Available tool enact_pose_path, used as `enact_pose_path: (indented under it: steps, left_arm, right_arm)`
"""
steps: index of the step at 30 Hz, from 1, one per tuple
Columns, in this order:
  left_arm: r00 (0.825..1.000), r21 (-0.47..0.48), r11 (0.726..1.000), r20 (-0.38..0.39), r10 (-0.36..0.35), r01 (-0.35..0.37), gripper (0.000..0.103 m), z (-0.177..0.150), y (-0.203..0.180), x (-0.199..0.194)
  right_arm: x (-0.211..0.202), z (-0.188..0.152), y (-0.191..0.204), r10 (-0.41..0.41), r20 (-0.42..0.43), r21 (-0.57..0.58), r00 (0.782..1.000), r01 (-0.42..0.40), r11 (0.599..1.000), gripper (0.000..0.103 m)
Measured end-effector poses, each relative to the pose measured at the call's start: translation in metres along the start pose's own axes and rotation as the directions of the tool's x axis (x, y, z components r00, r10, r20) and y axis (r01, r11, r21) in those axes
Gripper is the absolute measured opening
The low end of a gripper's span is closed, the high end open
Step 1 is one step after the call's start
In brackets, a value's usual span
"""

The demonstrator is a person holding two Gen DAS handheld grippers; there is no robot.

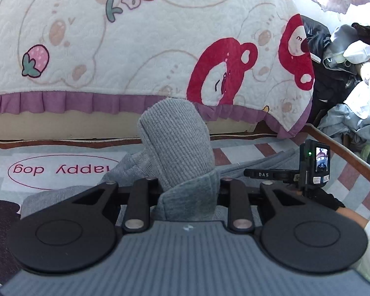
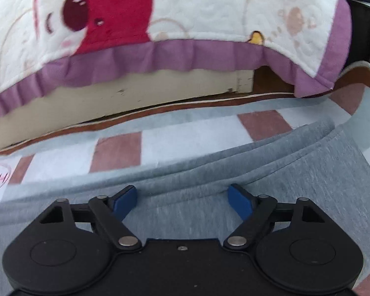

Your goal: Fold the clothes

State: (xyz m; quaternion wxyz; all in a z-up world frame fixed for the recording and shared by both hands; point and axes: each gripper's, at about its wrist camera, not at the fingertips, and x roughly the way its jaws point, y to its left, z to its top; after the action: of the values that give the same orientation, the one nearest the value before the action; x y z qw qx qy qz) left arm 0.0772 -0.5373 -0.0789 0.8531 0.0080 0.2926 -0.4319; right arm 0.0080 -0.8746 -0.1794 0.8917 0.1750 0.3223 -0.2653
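Bed (image 1: 135, 37), bear-print quilt, is our landmark. Below its purple ruffle, checked rug (image 2: 197, 135). Grey garment (image 2: 283, 172) lies on the rug beside the bed. Our left claw (image 1: 188, 187) is clamped on a bunched grey fold; our right claw (image 2: 182, 199) stands apart over the cloth.

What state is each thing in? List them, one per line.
left gripper: shut on the grey garment's ribbed cuff.
ribbed cuff: held up, standing above the fingers.
right gripper: open, blue fingers apart, nothing between them.
grey garment: lying on the mat, layered in folds.
bear-print blanket: draped over the bed's edge.
clothes pile: heaped, unfolded.
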Motion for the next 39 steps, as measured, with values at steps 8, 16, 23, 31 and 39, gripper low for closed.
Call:
enact_pose_path:
  steps: [8,16,23,31,39]
  left_arm:
    - [0.989,0.016,1.000,0.150,0.008,-0.011,0.024,0.010,-0.020,-0.006]
    - [0.954,-0.119,0.979,-0.232,-0.190,0.166,0.027,-0.007,-0.036,0.065]
    - [0.960,-0.193,0.957,-0.139,-0.244,0.215,0.050,-0.037,0.016,0.016]
    - [0.980,-0.169,0.978,-0.177,0.095,-0.125,0.050,-0.065,0.113,-0.015]
    - [0.973,-0.183,0.964,-0.161,0.166,-0.194,0.050,-0.080,0.152,-0.039]
  right_arm:
    - [-0.102,-0.045,0.003,0.204,0.138,0.227,0.969,-0.231,0.946,0.074]
    - [-0.106,-0.107,0.046,0.356,0.021,0.254,0.934,-0.349,0.902,0.075]
    - [-0.115,-0.130,0.054,0.450,0.058,0.407,0.891,-0.433,0.805,0.076]
    - [-0.128,-0.158,0.024,0.508,0.169,0.646,0.844,-0.485,0.590,0.076]
    - [-0.150,-0.166,0.063,0.587,0.185,0.563,0.788,-0.575,0.594,0.078]
